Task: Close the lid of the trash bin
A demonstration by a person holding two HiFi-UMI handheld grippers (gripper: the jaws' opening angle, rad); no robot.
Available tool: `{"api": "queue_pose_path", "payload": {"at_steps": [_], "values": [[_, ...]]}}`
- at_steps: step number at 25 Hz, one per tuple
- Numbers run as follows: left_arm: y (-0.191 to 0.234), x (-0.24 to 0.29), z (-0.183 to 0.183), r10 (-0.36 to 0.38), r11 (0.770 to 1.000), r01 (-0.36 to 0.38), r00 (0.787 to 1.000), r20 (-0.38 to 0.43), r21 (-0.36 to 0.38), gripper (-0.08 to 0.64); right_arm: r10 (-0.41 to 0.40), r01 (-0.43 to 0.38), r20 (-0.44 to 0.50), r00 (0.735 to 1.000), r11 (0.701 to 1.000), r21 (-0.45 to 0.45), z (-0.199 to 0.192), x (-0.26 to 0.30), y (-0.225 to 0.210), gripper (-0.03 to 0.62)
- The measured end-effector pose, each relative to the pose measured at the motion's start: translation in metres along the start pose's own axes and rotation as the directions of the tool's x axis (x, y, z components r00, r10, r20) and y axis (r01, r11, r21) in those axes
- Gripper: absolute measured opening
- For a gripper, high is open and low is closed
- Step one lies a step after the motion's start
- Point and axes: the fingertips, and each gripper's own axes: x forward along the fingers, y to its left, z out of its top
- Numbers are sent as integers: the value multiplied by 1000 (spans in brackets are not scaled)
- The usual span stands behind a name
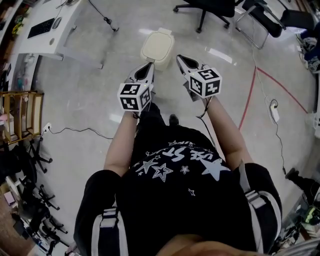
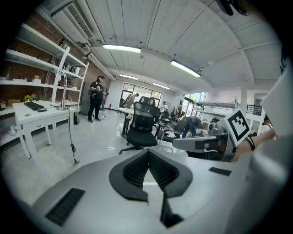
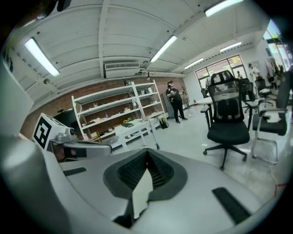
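Observation:
The trash bin [image 1: 157, 47] stands on the floor ahead of me in the head view, and its cream lid lies flat on top. My left gripper [image 1: 149, 66] is held just short of the bin's near left corner and above it, jaws together with nothing in them. My right gripper [image 1: 179, 58] is level with the bin's near right side, also shut and empty. Both gripper views look out across the room, so the bin is out of their sight. The left gripper [image 2: 147, 154] and right gripper [image 3: 146, 153] each show dark pads meeting at the tips.
A white desk [image 1: 50, 30] stands far left, with a wooden rack [image 1: 22, 115] nearer on the left. Office chairs [image 1: 205, 7] stand beyond the bin. A cable [image 1: 80, 131], a red floor line [image 1: 249, 92] and a power strip [image 1: 274, 112] lie on the floor. A black chair [image 2: 142, 123] and people appear far off.

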Motion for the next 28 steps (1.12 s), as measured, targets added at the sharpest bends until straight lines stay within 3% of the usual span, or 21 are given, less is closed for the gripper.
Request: {"api": "queue_pose_path", "payload": {"at_steps": [11, 20, 28], "values": [[-64, -39, 28, -63, 998, 60, 992, 109, 34, 12, 84, -80, 104, 991, 996, -38, 22, -62, 43, 8], [-72, -79, 23, -83, 996, 80, 987, 138, 28, 12, 22, -23, 120, 993, 1000, 4, -3, -87, 56, 8], [-82, -140, 22, -104, 995, 101, 977, 185, 27, 12, 1, 3, 156, 988, 1000, -24, -10, -120, 109, 8]]}}
